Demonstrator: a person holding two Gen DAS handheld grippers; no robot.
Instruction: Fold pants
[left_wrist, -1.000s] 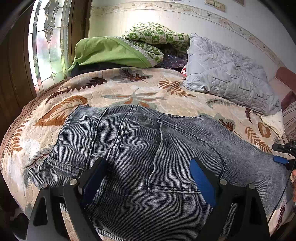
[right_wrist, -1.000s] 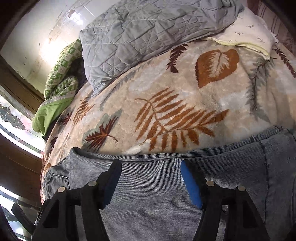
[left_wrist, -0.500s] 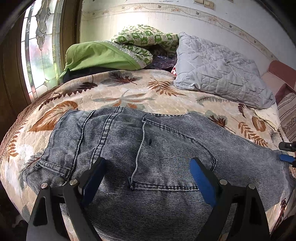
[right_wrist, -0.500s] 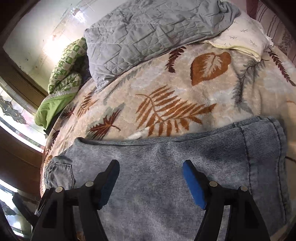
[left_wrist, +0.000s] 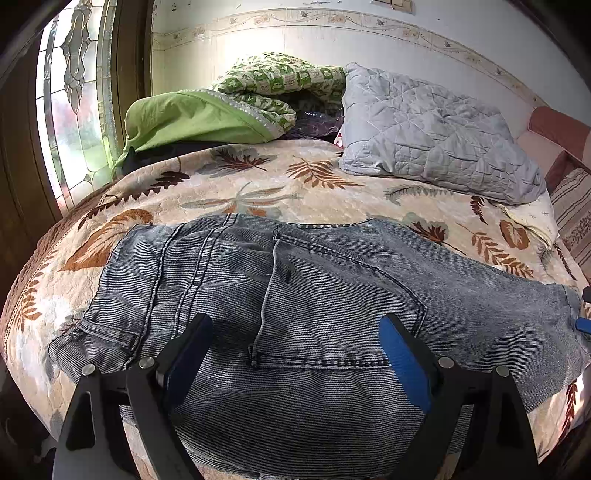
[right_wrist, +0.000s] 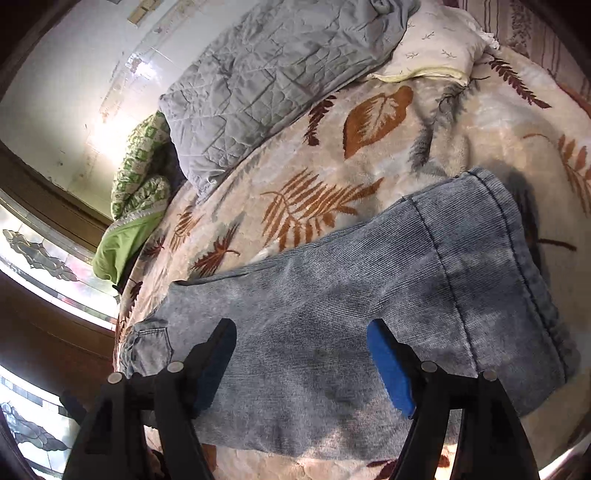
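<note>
Grey-blue washed jeans lie flat across the leaf-patterned bedspread, folded lengthwise with a back pocket up. In the left wrist view the waist is at the left and the leg runs off to the right. My left gripper hovers open above the seat, nothing between its blue pads. In the right wrist view the leg ends in a hem at the right. My right gripper stands open above the leg, holding nothing. A blue tip of the right gripper shows at the left wrist view's right edge.
A grey quilted pillow and a green patterned blanket pile lie at the far side of the bed. A cream pillow sits beside the grey one. A stained-glass window is on the left, by the wall.
The right wrist view has slid toward the leg end, so the hem is now in sight, and the right jaws stand a little wider. The left wrist view has drawn back slightly from the jeans.
</note>
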